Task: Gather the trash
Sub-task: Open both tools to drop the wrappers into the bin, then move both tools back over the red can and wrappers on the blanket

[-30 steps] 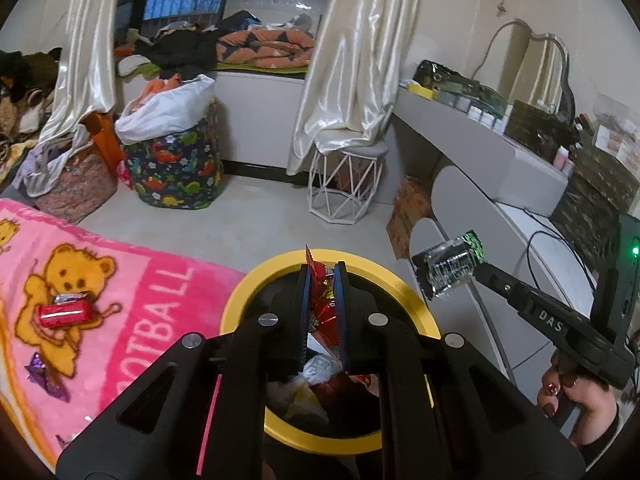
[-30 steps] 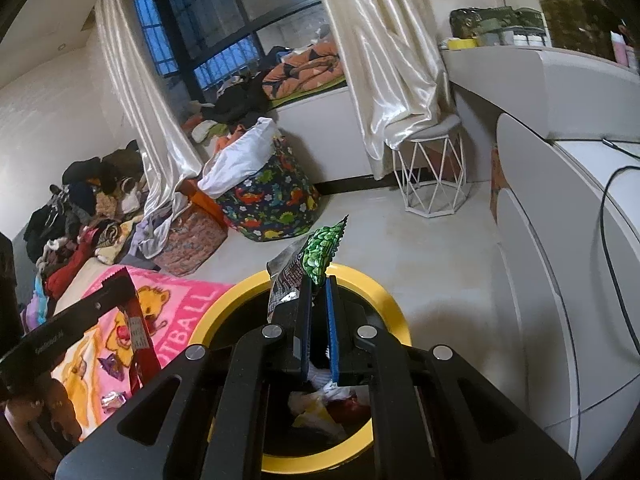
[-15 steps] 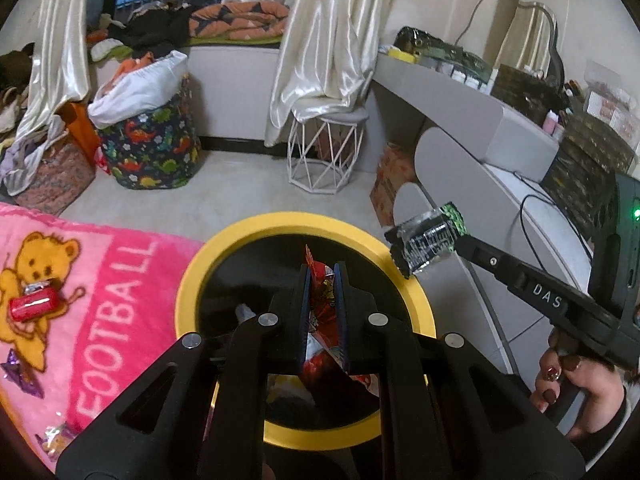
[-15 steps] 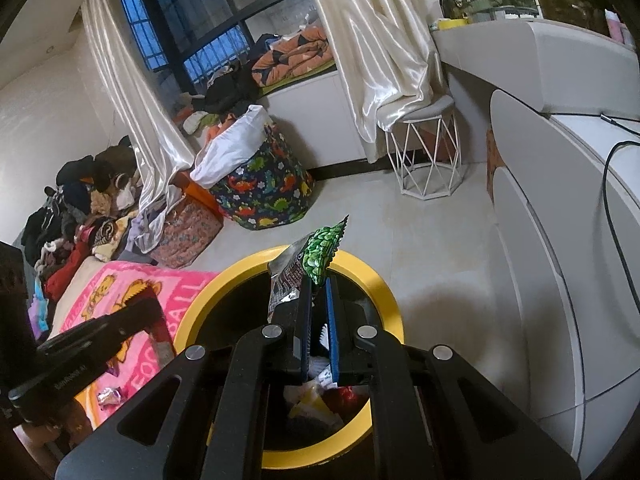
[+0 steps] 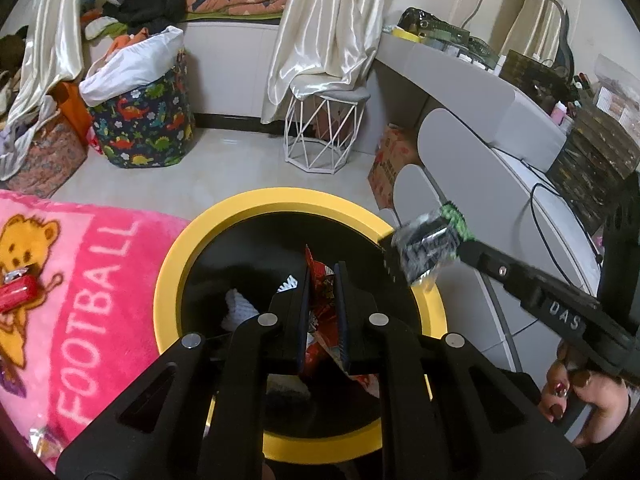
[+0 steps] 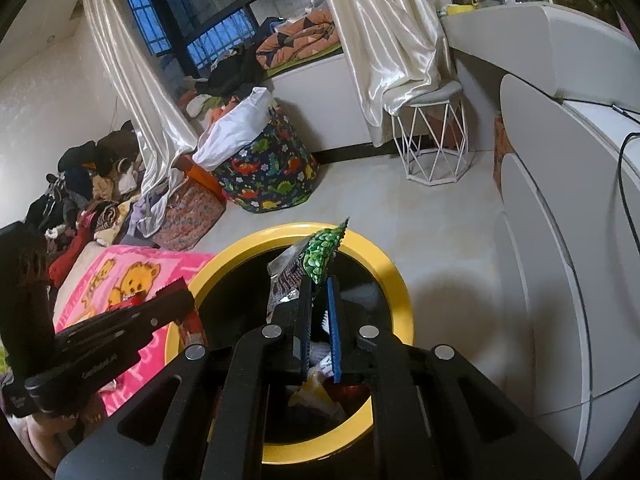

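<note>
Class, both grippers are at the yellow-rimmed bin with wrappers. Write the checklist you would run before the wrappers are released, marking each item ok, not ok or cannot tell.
1. Left gripper shut on the red wrapper: ok.
2. Red wrapper above the bin opening: ok.
3. Right gripper shut on the green wrapper: ok.
4. Green wrapper fully inside the rim line: cannot tell; in the left view it sits near the rim edge.
5. Room left in the bin: ok, trash lies low inside.
6. Blanket free of trash: not ok, a red packet remains.
</note>
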Motion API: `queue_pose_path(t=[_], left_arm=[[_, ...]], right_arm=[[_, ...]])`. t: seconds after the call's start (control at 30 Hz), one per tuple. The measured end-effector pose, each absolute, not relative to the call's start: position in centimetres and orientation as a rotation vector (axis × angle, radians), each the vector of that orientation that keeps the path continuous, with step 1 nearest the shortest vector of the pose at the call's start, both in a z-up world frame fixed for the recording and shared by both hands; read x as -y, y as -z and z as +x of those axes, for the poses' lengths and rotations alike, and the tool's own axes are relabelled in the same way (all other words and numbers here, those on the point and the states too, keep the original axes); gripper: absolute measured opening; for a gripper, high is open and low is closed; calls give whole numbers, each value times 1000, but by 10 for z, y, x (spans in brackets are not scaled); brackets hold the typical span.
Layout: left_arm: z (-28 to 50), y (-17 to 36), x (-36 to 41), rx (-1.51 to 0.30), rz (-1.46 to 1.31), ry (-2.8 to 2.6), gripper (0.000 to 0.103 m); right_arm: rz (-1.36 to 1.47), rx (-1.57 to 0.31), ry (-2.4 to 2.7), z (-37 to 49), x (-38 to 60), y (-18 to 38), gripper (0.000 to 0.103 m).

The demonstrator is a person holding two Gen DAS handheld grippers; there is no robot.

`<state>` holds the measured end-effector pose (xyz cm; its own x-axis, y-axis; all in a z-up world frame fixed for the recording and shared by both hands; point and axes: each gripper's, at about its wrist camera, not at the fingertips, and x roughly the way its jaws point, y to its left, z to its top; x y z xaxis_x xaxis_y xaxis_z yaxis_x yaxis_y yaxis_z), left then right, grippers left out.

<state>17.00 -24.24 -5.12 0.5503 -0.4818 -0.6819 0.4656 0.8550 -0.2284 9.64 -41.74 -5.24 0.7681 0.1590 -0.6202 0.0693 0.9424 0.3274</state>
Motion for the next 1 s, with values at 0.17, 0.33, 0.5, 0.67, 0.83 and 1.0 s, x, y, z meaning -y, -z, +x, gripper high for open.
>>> queue_pose_path(t=[0.17, 0.33, 0.5, 0.67, 0.83, 1.0], left_arm=[[175, 53, 243, -809, -30, 555, 26], [173, 51, 228, -791, -65, 500, 82], [167, 43, 214, -749, -69, 440, 92], [163, 35, 200, -712, -65, 397, 92], [161, 26, 184, -688, -83, 364, 92], [157, 19, 171, -656, -78, 335, 92]], right_arm=[[367, -721, -36, 98, 421, 58, 34], [384, -718, -16, 96, 422, 59, 53], [389, -704, -17, 95, 421, 57, 64], [379, -677, -42, 93, 413, 50, 71], [367, -666, -71, 90, 399, 46, 74], [347, -660, -96, 90, 384, 41, 75]])
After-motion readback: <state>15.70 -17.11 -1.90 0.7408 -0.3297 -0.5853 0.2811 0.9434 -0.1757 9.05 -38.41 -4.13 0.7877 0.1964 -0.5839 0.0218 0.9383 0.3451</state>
